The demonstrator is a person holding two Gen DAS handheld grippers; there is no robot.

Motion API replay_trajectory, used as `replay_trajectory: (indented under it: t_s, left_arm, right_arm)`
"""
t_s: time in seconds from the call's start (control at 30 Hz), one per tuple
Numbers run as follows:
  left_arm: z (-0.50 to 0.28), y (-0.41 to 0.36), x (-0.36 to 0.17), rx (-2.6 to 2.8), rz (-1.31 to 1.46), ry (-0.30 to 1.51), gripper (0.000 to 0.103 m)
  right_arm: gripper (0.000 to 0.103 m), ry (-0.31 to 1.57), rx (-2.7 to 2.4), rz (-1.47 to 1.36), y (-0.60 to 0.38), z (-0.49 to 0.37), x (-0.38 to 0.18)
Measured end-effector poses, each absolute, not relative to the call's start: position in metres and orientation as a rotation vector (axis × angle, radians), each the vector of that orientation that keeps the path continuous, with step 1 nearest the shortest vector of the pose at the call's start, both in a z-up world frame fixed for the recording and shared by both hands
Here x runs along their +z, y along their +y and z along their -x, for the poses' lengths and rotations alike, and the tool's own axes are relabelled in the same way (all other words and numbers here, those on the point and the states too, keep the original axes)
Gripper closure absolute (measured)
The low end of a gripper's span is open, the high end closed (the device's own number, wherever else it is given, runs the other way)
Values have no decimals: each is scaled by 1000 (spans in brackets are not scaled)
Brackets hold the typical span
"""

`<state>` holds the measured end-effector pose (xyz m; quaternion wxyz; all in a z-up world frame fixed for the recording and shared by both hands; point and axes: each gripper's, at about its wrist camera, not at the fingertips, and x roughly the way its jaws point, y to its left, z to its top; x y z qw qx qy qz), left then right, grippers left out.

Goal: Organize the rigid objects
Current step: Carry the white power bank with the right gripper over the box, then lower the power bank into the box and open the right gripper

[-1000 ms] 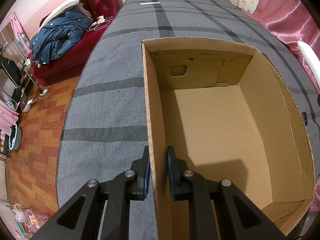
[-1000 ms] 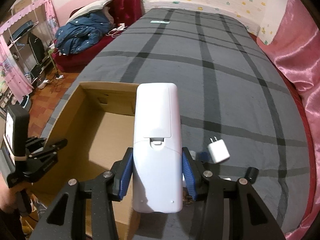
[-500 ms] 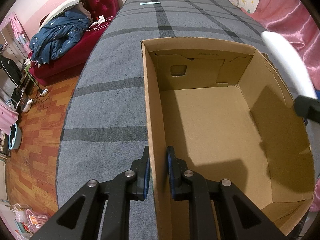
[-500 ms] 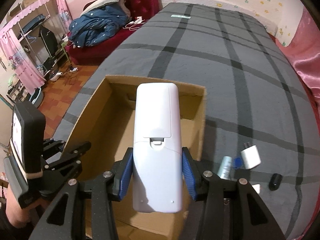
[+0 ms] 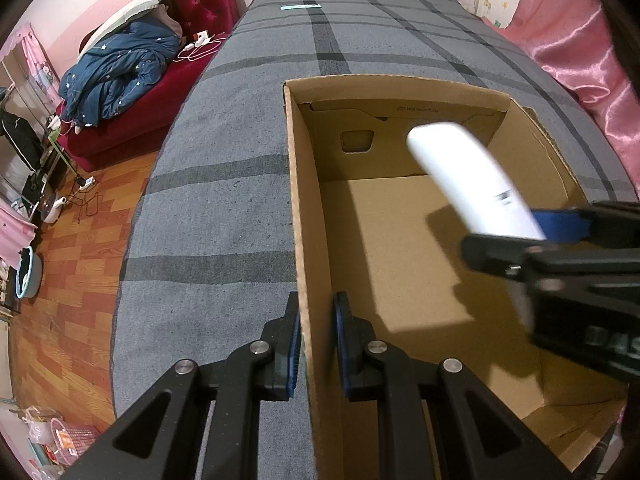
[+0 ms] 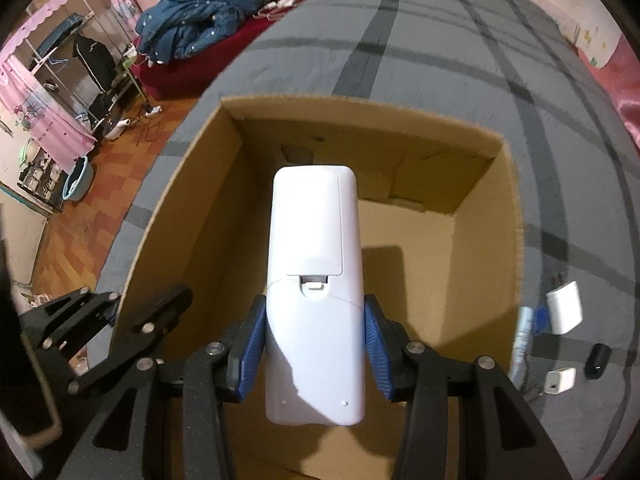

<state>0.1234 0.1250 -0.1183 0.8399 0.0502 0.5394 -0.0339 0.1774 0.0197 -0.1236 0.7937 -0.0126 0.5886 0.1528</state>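
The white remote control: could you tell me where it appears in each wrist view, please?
Left wrist: white remote control upper right, slanting over the cardboard box, held by the right gripper.
Right wrist: remote dead centre, between the blue pads.
Shared landmark: the box.

Left tongs [image 5: 316,322] clamped, right tongs [image 6: 314,316] gripping.

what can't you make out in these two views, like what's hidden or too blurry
- Button face of the white remote: right wrist view shows only its back with the battery cover; left wrist view is motion-blurred.
- Small items beside the cardboard box: a white charger is clear, but the thin tube is blurred and the dark object too small to identify.
- Box floor near the right gripper: covered by the remote.
- Printed text on the far box wall, left wrist view: too small to read.
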Motion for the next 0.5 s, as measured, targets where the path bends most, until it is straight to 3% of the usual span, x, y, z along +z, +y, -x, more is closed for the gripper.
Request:
replay_trajectory:
  t_s: [0.5]
  left_arm:
    - [-124,124,-119,-71,-116,1137,86]
  right_arm:
    - [54,1468,310,-11,41,-204,-186]
